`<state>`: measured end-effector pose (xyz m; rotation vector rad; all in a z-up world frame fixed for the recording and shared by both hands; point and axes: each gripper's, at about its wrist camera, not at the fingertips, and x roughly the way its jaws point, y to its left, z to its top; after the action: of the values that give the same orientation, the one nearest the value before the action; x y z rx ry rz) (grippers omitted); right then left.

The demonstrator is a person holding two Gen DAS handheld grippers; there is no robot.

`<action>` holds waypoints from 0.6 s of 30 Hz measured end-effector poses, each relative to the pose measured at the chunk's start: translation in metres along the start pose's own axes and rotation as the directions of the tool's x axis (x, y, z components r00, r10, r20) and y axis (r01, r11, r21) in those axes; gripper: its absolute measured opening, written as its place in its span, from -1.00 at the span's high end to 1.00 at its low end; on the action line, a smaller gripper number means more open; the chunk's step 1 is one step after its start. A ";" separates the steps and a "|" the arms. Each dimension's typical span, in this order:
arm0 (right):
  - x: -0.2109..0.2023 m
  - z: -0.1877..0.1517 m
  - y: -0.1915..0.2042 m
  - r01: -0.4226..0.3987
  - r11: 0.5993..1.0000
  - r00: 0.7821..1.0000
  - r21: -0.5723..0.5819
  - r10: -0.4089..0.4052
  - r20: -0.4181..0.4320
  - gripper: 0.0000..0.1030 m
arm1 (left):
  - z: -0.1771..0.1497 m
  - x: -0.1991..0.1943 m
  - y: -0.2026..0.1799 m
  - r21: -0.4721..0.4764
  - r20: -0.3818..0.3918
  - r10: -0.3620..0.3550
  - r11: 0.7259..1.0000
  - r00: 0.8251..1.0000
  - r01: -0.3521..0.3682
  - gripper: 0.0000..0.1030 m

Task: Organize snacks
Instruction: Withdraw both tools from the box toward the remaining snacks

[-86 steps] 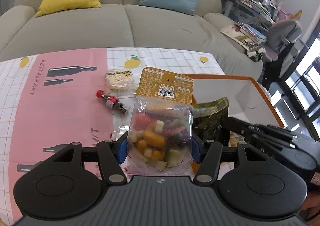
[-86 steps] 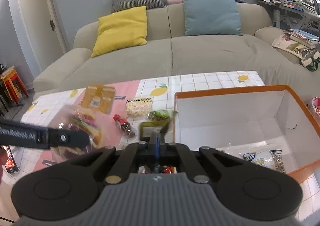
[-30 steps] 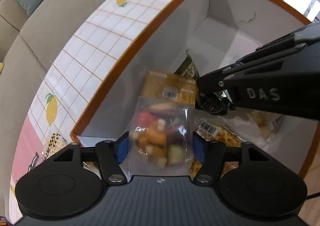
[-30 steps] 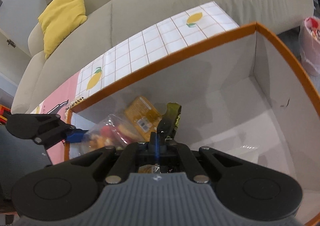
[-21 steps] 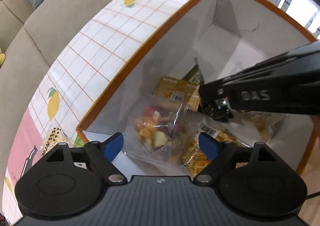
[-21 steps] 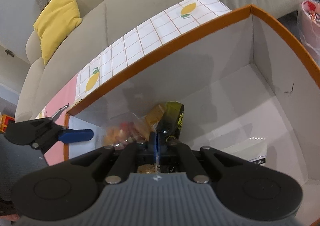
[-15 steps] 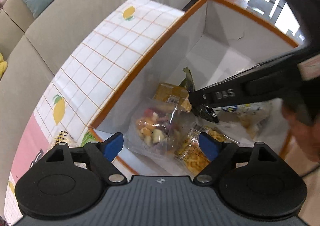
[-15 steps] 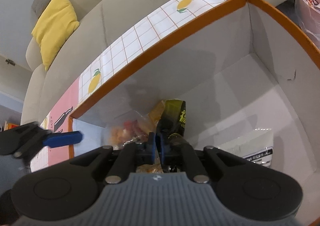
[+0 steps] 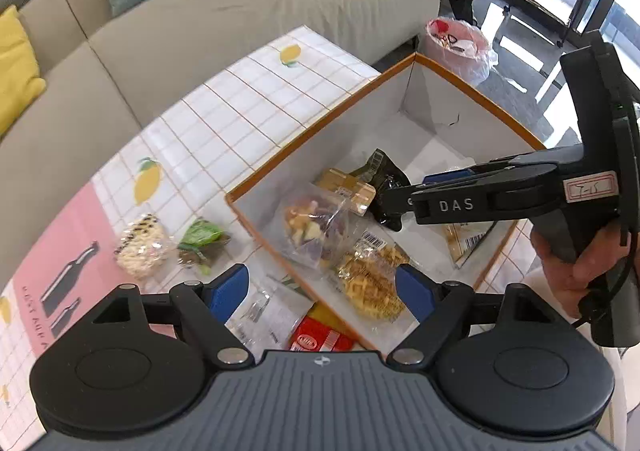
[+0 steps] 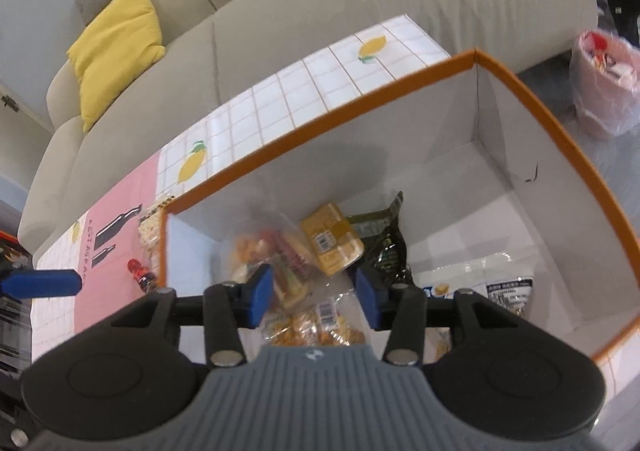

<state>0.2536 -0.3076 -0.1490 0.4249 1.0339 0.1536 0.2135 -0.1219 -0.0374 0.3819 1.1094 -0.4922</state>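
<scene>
Standing on the table (image 9: 248,99), the box (image 9: 320,123) serves as the collection point, its orange rim open upward so packets can be dropped in from above. Inside, against the near-left wall, lie the fruit bag (image 9: 312,223), the dark packet (image 9: 380,171) beside its yellow header, a noodle packet (image 9: 372,279) and a white pack (image 10: 492,283) further right; they rest loosely overlapped, consistent with being released rather than arranged.

On the cloth outside the box, four snacks await collection: a puffed cake (image 9: 140,247), a green packet (image 9: 200,239), a clear wrapper (image 9: 268,307) and a red packet (image 9: 320,339) against the box's near wall. A small red bottle (image 10: 140,271) lies beside the box's left wall.

Left gripper (image 9: 322,291) hangs above the box's near corner, jaws spread wide and empty. Right gripper (image 10: 314,291) sits low inside the box; its jaws have just been opening, stand about half apart, and grip nothing, the dark packet lying just beyond its right pad. Judgement: both deliveries complete, outside items next.
</scene>
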 end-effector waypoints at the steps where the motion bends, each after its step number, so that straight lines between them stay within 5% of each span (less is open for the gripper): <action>1: -0.006 -0.003 0.005 0.003 1.000 1.000 -0.011 -0.003 0.010 0.05 | -0.004 -0.005 -0.001 0.003 0.008 0.006 1.000 1.000 -0.006 -0.89; 9: -0.060 -0.030 0.043 -0.007 0.996 0.994 -0.092 0.017 0.106 -0.23 | -0.044 -0.055 -0.003 -0.016 0.105 0.027 1.000 0.994 -0.025 -0.80; 18: -0.107 -0.082 0.090 -0.041 0.985 0.970 -0.170 0.080 0.229 -0.41 | -0.110 -0.093 0.023 -0.208 0.239 0.062 0.978 0.969 -0.011 -0.74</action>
<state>0.1355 -0.2377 -0.0629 0.3158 0.7688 0.2362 0.1109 -0.0277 0.0052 0.1547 0.9018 -0.3761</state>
